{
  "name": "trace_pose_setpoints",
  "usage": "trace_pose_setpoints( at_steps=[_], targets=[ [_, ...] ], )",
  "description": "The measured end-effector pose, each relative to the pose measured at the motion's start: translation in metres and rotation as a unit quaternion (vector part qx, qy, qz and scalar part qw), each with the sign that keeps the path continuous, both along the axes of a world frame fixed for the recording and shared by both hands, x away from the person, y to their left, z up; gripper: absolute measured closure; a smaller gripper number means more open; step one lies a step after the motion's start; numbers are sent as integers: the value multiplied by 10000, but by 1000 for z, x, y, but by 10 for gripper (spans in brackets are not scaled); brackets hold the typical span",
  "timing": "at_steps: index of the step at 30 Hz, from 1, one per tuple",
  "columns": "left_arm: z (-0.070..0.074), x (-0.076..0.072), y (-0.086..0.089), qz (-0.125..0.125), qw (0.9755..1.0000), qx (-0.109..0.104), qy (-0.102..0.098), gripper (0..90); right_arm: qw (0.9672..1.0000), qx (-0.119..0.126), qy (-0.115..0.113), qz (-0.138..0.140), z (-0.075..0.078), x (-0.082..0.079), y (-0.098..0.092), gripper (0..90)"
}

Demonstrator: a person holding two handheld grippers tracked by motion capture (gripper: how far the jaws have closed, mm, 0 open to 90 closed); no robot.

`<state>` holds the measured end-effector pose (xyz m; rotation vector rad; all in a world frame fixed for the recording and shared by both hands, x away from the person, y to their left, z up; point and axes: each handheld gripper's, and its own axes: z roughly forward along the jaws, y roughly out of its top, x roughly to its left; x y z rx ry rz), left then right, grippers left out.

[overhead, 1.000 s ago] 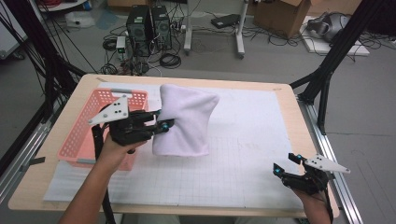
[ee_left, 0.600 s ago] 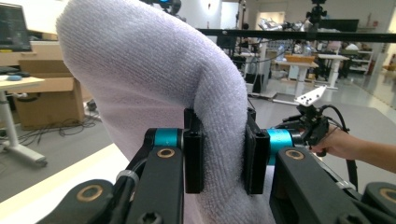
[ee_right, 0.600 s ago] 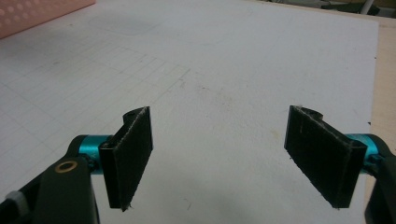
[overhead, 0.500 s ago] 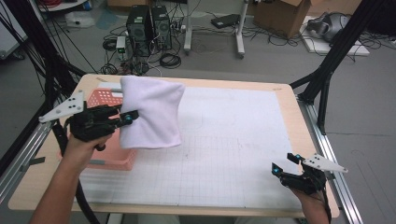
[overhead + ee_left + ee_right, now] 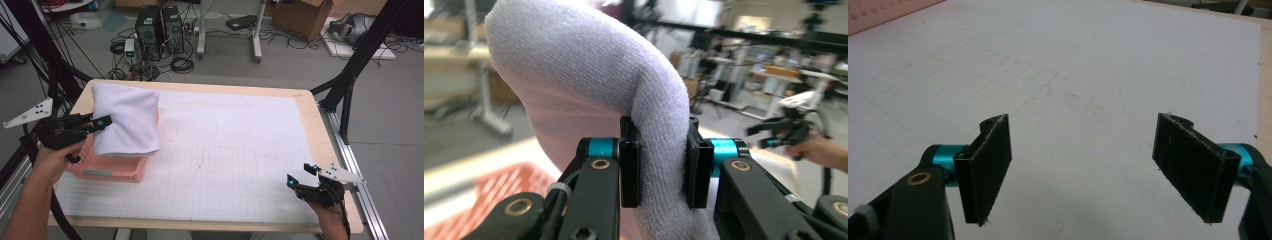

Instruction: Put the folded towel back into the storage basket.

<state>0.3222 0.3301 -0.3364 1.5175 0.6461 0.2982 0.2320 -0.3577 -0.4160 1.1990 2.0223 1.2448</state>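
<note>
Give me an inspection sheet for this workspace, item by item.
Surface: wooden table under a white gridded mat.
Job's things: folded white towel held above a pink basket at the table's left edge.
Clutter: nothing seen on the mat.
Grippers: left claw shut on the towel, its pads pinching a thick fold; right claw open, low over the mat's near right corner, nothing between its pads.
Cables: a black cable trails from the left claw; loose cords lie on the floor.
Surroundings: computer towers, cardboard box, black frame legs.
</note>
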Motion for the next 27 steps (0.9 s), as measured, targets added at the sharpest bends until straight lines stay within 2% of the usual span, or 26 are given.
trace_pose_setpoints(
  at_steps=[1, 4, 5, 6, 7, 9, 10, 11, 12, 13, 14, 16, 17, 18, 19, 20, 21, 22, 23, 24, 25, 26, 27],
  targets=[
    [0, 0, 0, 0, 10000, 0, 0, 737, 10000, 0, 0, 0, 0, 0, 0, 225],
    [-21, 7, 12, 374, 9979, 143, 514, 734, 10000, -22, 10, 36, 0, 0, 4, 225],
    [-29, 11, 17, 566, 9949, 211, 812, 732, 10000, -25, 17, 42, 0, 0, 5, 225],
    [-31, 13, 18, 637, 9929, 327, 948, 730, 10000, -32, 8, 46, 0, 0, 6, 225],
    [-34, 16, 17, 725, 9900, 502, 1104, 729, 10000, -41, 17, 61, 0, 0, 6, 225],
    [-34, 20, 15, 804, 9854, 700, 1331, 719, 10000, -45, 27, 72, -1, 0, 8, 225],
    [-33, 23, 13, 870, 9813, 891, 1470, 714, 10000, -43, 44, 75, -1, 1, 9, 225],
    [-33, 23, 13, 870, 9813, 891, 1470, 710, 9999, -61, 34, 92, -1, 1, 9, 225],
    [-33, 29, 9, 1004, 9729, 1186, 1715, 703, 9999, -60, 45, 93, -1, 1, 9, 225],
    [-34, 31, 8, 1070, 9694, 1283, 1797, 696, 9999, -63, 35, 103, -1, 1, 10, 225],
    [-35, 33, 6, 1172, 9641, 1418, 1917, 692, 9999, -63, 33, 108, -1, 0, 10, 225],
    [-36, 37, 6, 1318, 9583, 1494, 2051, 687, 9999, -66, 25, 116, -1, 0, 10, 225],
    [-37, 38, 6, 1427, 9543, 1569, 2106, 681, 9999, -59, 27, 107, 0, -1, 9, 225],
    [-37, 38, 6, 1427, 9543, 1569, 2106, 675, 9999, -61, 24, 107, 0, -1, 9, 225],
    [-39, 40, 5, 1574, 9472, 1729, 2196, 670, 9999, -63, 14, 108, 0, -1, 8, 225],
    [-40, 41, 5, 1682, 9426, 1800, 2252, 664, 9999, -46, 20, 101, 0, -1, 8, 225],
    [-40, 42, 3, 1748, 9394, 1910, 2247, 652, 9999, -40, 27, 99, 0, -2, 8, 225],
    [-40, 43, 1, 1779, 9373, 1985, 2247, 649, 9999, -50, 23, 104, 0, -2, 8, 225],
    [-40, 43, -1, 1857, 9326, 2112, 2262, 643, 9999, -51, 26, 104, 0, -2, 8, 225],
    [-40, 45, -3, 2028, 9255, 2250, 2276, 616, 9999, -48, 16, 116, 0, -1, 8, 225],
    [-40, 45, -3, 2028, 9255, 2250, 2276, 542, 9999, -65, 10, 130, 0, -1, 9, 225],
    [-40, 45, -3, 2294, 9189, 2261, 2278, 482, 9999, -62, 11, 137, 0, -1, 9, 225],
    [-38, 44, -2, 2493, 9155, 2277, 2187, 444, 9999, -46, 1, 143, 0, -1, 10, 225]
  ],
)
